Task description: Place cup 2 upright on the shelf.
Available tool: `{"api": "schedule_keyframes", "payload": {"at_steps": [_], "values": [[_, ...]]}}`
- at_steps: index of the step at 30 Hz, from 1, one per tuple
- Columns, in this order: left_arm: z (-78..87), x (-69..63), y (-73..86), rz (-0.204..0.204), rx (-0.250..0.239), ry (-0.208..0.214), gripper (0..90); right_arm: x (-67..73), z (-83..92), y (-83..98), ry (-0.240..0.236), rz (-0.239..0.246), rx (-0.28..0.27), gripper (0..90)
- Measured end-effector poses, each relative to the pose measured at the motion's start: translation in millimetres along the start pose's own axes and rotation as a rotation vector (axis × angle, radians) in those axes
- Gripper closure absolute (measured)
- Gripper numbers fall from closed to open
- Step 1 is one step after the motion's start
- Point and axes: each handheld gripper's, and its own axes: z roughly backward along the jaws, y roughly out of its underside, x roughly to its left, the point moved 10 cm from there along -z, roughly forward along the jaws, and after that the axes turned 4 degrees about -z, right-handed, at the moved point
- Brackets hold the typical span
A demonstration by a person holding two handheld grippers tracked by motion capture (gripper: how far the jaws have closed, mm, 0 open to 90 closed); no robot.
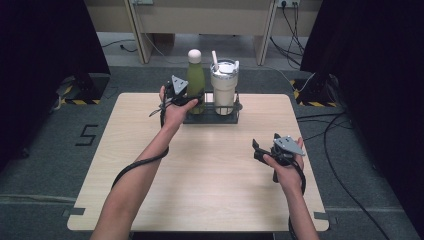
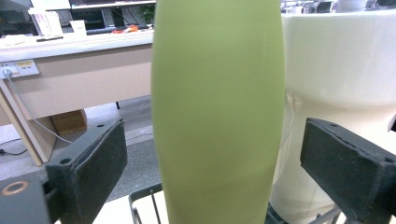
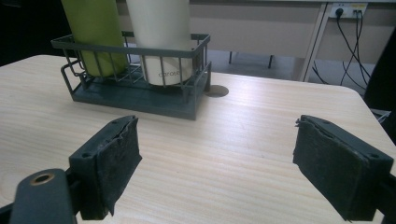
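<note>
The green bottle [image 1: 195, 80] stands upright in the wire rack [image 1: 235, 116] at the far edge of the tabletop [image 1: 200, 180], beside a cream tumbler [image 1: 223, 87]. The left claw [image 1: 192, 98] straddles the bottle, pads clear of it on both sides. The right claw [image 1: 257, 150] rests empty over the bare tabletop, jaws spread apart.

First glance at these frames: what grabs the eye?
The green bottle, standing in a dark wire rack at the table's far edge beside a cream tumbler with a straw. The left gripper straddles the bottle, with a gap showing between each jaw and the bottle. The right gripper sits apart over bare tabletop, jaws wide with nothing between them.
</note>
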Motion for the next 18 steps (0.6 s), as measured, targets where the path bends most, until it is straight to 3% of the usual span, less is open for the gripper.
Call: {"api": "schedule_keyframes", "payload": {"at_steps": [10,18], "values": [[23.0,2.7,3.3,-0.023,-0.009,0.003,6.8,0.8,0.0,1.6,-0.001,-0.001,0.004,14.5],[41.2,2.0,5.5,-0.02,-0.019,0.014,6.6,0.5,1.4,0.0,0.003,0.002,-0.001,14.6]]}}
